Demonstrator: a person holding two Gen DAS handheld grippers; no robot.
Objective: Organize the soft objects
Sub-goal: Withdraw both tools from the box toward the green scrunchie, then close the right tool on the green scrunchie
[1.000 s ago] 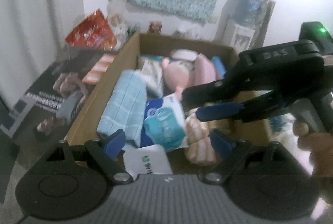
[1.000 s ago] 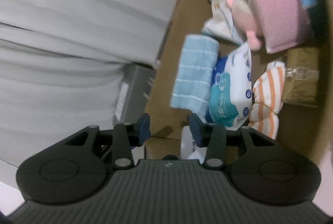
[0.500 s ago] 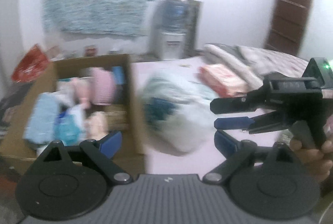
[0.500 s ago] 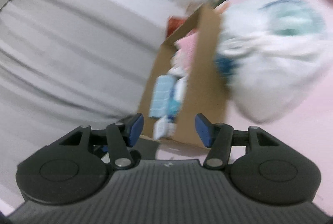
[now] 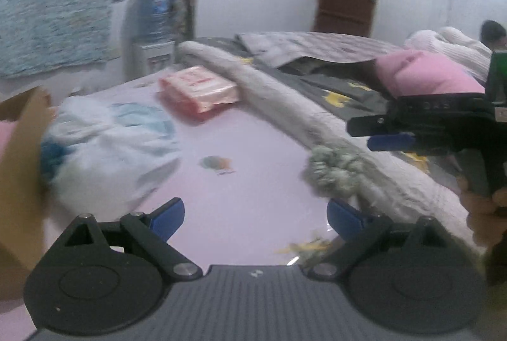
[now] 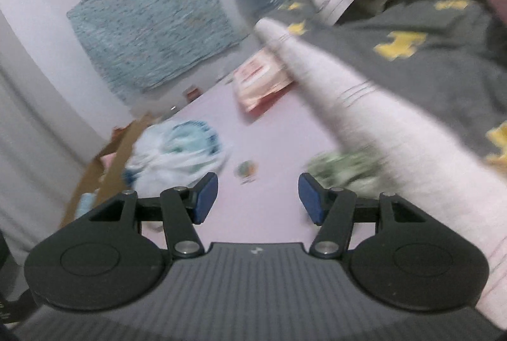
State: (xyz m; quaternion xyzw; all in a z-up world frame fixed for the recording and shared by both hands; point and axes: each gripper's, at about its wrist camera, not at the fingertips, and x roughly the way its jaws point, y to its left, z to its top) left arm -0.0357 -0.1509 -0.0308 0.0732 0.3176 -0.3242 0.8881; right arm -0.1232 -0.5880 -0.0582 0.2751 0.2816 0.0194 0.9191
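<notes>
Both wrist views look out over a bed covered in a pale pink sheet (image 5: 253,189), and everything is a little smeared with blur. The left hand-held gripper (image 5: 255,215) has its blue pads spread wide, nothing between them but bare sheet. The right hand-held gripper (image 6: 258,198) stands open too, partly spread, jaws empty; in the left view it shows at the right edge, gripped by a hand (image 5: 481,214).

Soft things lie scattered ahead. A crumpled white plastic bag with blue and teal print (image 5: 104,147) sits right against the wall of a brown cardboard box (image 5: 19,182) at the left. Farther back, a red-and-white plastic-wrapped pack (image 5: 198,90) lies on the sheet. Just past the right pad of the left gripper, a small fuzzy grey-green bundle (image 5: 336,171) rests against a long rolled grey-white blanket (image 5: 269,93). Beyond that roll lies a dark grey blanket with yellow shapes (image 6: 412,36), and a pink cushion (image 5: 424,74) sits behind the right gripper.
</notes>
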